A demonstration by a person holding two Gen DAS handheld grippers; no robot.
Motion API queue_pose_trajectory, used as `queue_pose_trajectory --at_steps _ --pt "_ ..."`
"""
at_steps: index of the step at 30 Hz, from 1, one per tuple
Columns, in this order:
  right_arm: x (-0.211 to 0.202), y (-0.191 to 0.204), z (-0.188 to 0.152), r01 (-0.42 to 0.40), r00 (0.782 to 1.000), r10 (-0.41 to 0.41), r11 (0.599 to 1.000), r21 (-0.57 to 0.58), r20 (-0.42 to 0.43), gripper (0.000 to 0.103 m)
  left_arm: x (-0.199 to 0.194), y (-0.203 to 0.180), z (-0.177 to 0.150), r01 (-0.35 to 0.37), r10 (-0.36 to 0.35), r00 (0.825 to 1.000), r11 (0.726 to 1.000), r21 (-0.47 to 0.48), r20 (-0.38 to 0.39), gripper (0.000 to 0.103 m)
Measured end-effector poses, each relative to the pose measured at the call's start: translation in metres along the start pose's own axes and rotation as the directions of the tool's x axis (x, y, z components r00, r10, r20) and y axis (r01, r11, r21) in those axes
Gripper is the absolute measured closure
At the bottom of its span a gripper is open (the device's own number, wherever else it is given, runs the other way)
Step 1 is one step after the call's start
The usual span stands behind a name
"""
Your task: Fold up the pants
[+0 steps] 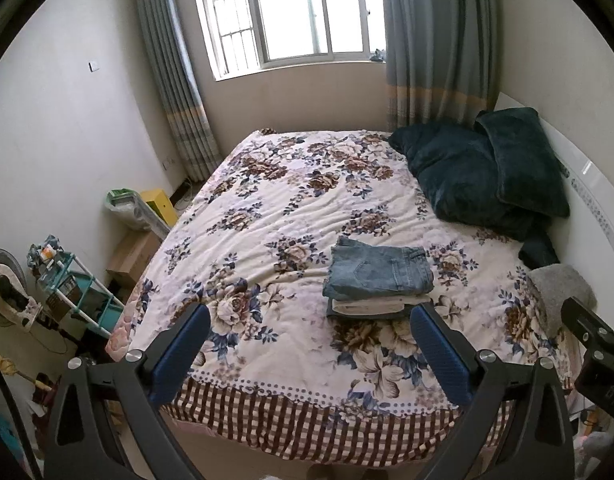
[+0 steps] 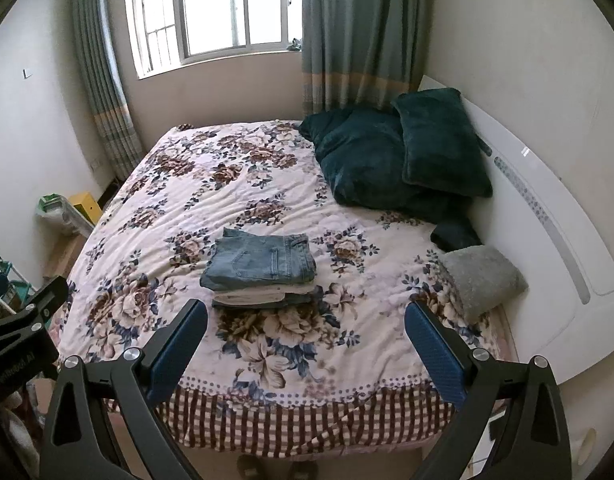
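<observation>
A: Where do we have the folded jeans (image 1: 381,269)?

B: On top of a small stack of folded clothes (image 1: 371,307), lying on the floral bedspread (image 1: 267,216) a little toward the foot of the bed. From the right wrist view the same jeans (image 2: 261,259) sit just ahead of us, left of center, with a pale folded garment and a darker one under them.

A: And our left gripper (image 1: 309,354)?

B: We hold it above the foot of the bed, its blue-padded fingers (image 1: 179,354) spread wide, nothing between them. The stack lies beyond the fingertips, closer to the right finger, and we are not touching it.

A: Our right gripper (image 2: 305,350)?

B: Also spread wide and empty, its blue pads (image 2: 437,354) apart over the bedspread (image 2: 179,208). The stack is past the left fingertip, clear of it.

A: What else do we see on the bed?

B: Dark green pillows (image 1: 491,168) piled at the headboard side beneath the curtain (image 1: 431,44), and a grey fuzzy cushion (image 2: 481,278) near the white headboard (image 2: 547,216). A window (image 1: 283,12) is behind the bed, and a teal shelf rack (image 1: 79,292) stands on the floor to the left.
</observation>
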State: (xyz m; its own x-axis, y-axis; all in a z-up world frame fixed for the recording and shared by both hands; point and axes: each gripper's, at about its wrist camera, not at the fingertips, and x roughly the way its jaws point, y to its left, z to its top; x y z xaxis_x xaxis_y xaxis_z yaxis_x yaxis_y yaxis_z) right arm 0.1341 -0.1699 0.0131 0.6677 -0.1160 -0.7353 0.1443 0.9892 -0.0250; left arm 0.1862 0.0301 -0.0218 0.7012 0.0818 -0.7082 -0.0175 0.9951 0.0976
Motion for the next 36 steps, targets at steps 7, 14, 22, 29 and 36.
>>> queue_pose_trajectory --at_steps 7,14,22,29,36 --pt "-0.001 0.003 0.003 -0.005 1.0 0.005 1.0 -0.005 0.007 0.002 -0.001 -0.001 -0.001 0.005 -0.005 1.0 1.0 -0.012 -0.011 0.0" --pt "-0.002 0.004 0.006 -0.006 1.0 0.006 1.0 -0.004 0.01 0.002 -0.002 0.001 0.0 0.005 -0.005 1.0 1.0 -0.013 -0.006 0.0" --pt "-0.003 0.004 0.011 -0.011 1.0 0.011 1.0 -0.006 0.012 0.002 -0.003 0.001 0.001 0.006 -0.006 1.0 1.0 -0.009 -0.001 0.0" --pt "-0.006 0.003 0.016 -0.017 1.0 0.017 1.0 -0.005 0.011 0.002 -0.004 0.0 0.001 0.005 -0.005 1.0 1.0 -0.009 0.003 0.0" --pt "-0.007 0.002 0.016 -0.019 1.0 0.019 1.0 -0.003 0.011 0.002 -0.004 -0.002 0.0 0.006 -0.006 1.0 1.0 -0.01 0.001 0.0"
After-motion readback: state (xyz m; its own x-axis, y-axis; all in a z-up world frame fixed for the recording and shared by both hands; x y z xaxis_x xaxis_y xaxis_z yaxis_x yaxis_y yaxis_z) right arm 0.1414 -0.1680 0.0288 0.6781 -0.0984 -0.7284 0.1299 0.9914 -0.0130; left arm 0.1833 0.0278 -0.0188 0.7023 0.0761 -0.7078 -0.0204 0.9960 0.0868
